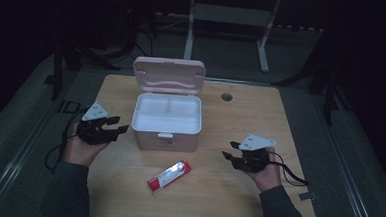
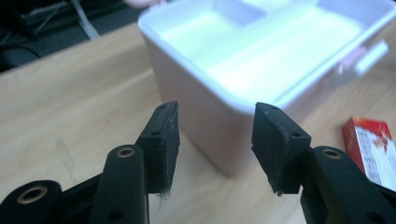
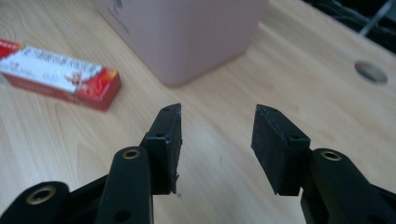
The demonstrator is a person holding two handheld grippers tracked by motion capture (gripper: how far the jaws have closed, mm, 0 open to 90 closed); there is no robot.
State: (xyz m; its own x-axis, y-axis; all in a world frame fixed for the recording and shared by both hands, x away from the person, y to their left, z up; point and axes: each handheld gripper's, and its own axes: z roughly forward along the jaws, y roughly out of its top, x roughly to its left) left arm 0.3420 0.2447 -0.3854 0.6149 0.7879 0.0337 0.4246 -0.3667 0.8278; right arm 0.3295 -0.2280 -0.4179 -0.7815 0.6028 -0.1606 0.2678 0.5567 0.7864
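Open pink box [image 1: 166, 118] at mid-table, a red-and-white carton [image 1: 169, 177] lying flat in front of it, both tongs wide and empty.

The box's hinged lid stands upright behind a white inner tray whose visible compartments look bare. The carton lies well apart from either tool; a grab across its long side could skid it or tip it short of the tray. Left gripper [image 2: 216, 140] hovers just beside the box's corner, right gripper [image 3: 217, 144] over bare wood.

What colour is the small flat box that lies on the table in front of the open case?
The small flat box is red with a white face; the right gripper view shows it best.
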